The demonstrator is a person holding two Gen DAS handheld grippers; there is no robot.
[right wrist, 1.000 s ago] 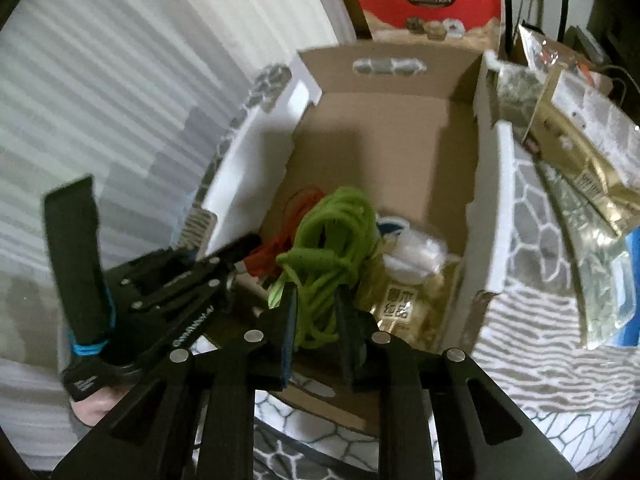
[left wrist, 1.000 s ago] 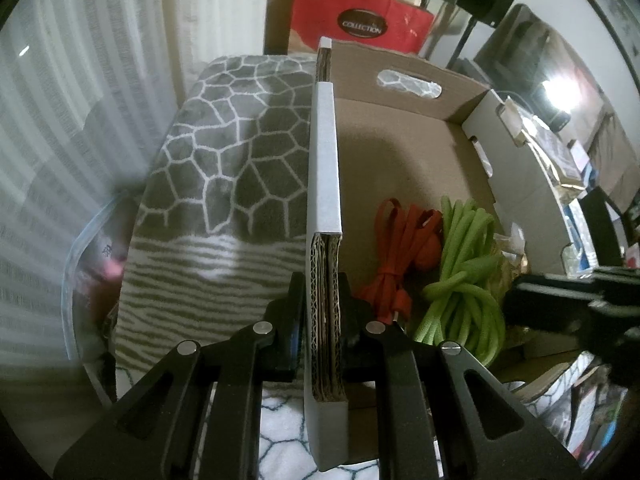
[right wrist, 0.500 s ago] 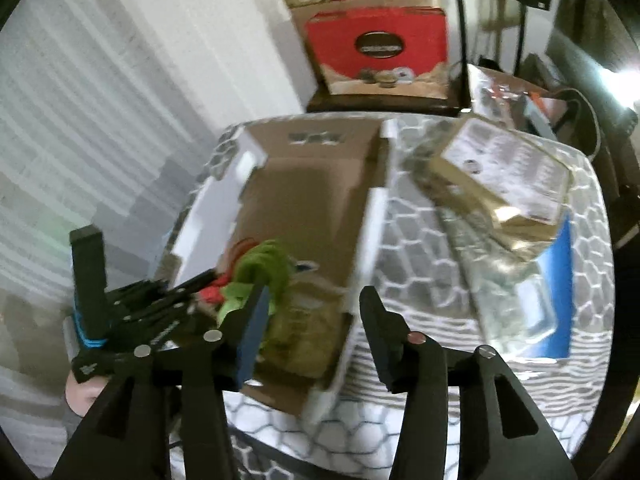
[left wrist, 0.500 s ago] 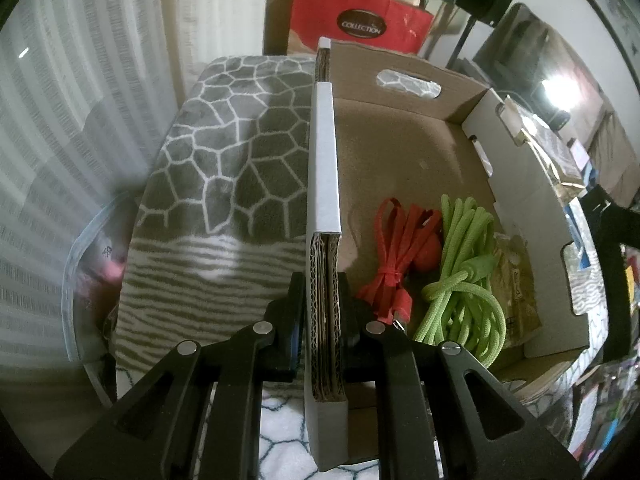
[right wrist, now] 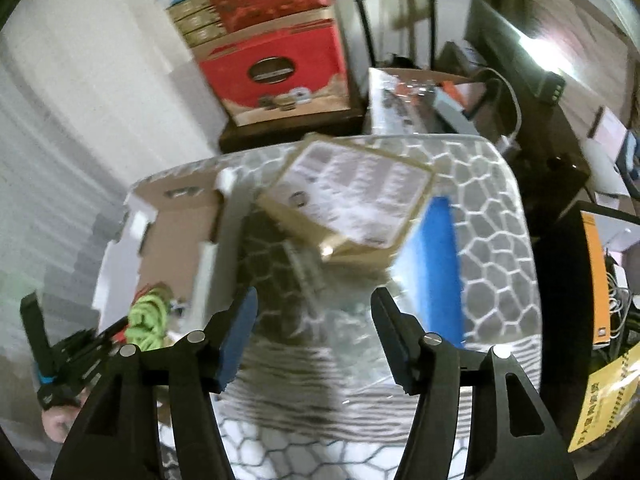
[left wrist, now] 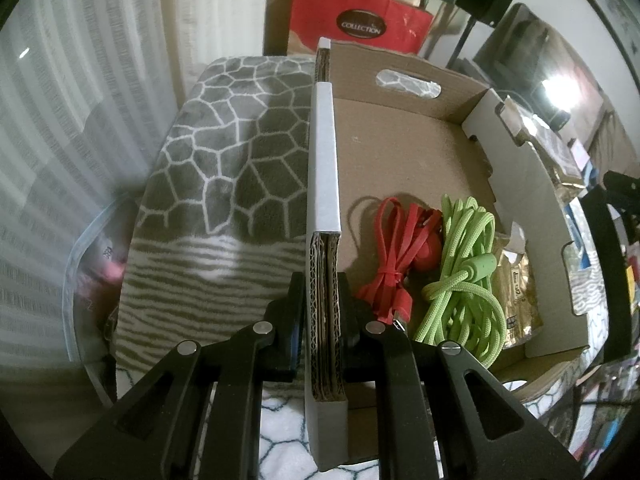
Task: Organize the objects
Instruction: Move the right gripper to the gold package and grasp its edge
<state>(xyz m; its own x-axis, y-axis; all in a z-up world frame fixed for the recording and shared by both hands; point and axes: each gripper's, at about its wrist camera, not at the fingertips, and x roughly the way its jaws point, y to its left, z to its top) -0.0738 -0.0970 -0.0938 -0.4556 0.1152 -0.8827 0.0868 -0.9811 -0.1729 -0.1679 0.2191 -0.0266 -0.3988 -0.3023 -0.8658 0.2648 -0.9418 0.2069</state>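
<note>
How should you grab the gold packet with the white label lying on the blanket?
Take the gold packet by its near edge, coming from above with the right hand-held gripper, whose jaws have just been opening and are empty. It is flat and wide, resting tilted on the blue item, so that raised edge probably gives the pads something thin to pinch.

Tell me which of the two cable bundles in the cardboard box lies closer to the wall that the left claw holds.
The red cable bundle. It lies beside the clamped box wall; the green cable bundle lies on its far side.
</note>
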